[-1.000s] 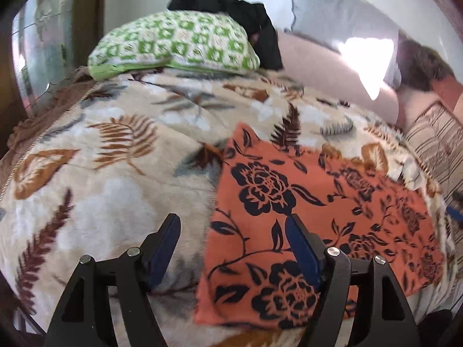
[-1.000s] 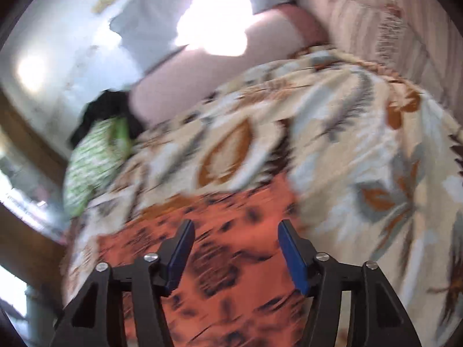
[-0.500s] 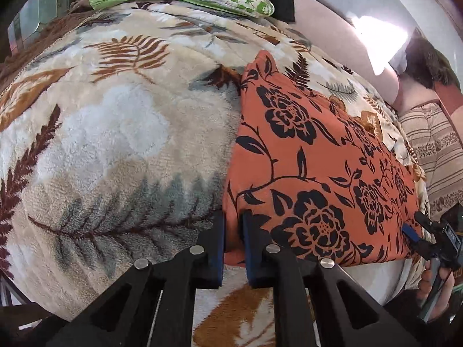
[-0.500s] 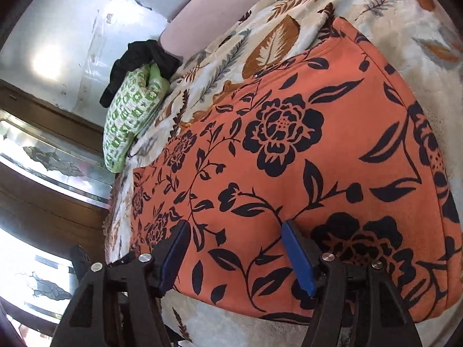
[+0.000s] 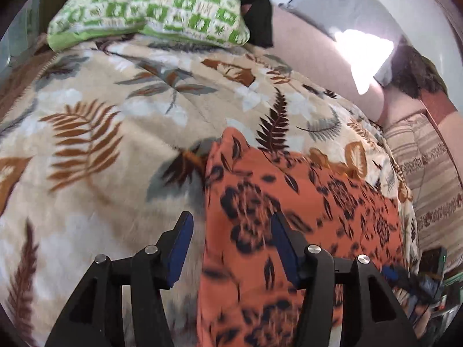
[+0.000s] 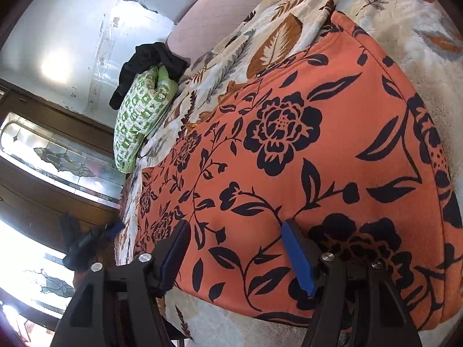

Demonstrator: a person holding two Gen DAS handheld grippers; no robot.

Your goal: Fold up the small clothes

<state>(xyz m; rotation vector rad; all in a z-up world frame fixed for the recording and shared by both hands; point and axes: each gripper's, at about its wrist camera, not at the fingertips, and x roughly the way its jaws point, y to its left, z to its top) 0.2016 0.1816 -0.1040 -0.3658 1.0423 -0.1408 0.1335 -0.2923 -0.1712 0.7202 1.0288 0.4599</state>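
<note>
Left wrist view: my left tongs (image 5: pixel 230 245) are spread wide with nothing between the blue pads, hanging over the near left edge of the orange floral cloth (image 5: pixel 303 217); one pad sits above the leaf-print blanket (image 5: pixel 101 144), the other above the cloth, and the picture is smeared with blur here, so I cannot tell whether either pad touches the fabric. The cloth lies flat on the blanket that covers the bed, toward the near right side in this view. A green-and-white checked pillow (image 5: pixel 150 8) rests at the far end of the bed, with a black garment (image 5: pixel 257 8) bunched just behind it. In the right wrist view my right tongs (image 6: pixel 234 248) are also wide open and empty, poised over the near edge of the orange floral cloth (image 6: pixel 289 150), which lies smooth and spread out with its black rose print facing up. The blanket (image 6: pixel 405 14) shows around the cloth on the far and right sides, and the pillow (image 6: pixel 141 115) and black garment (image 6: pixel 150 60) lie well beyond it by the wall.
</note>
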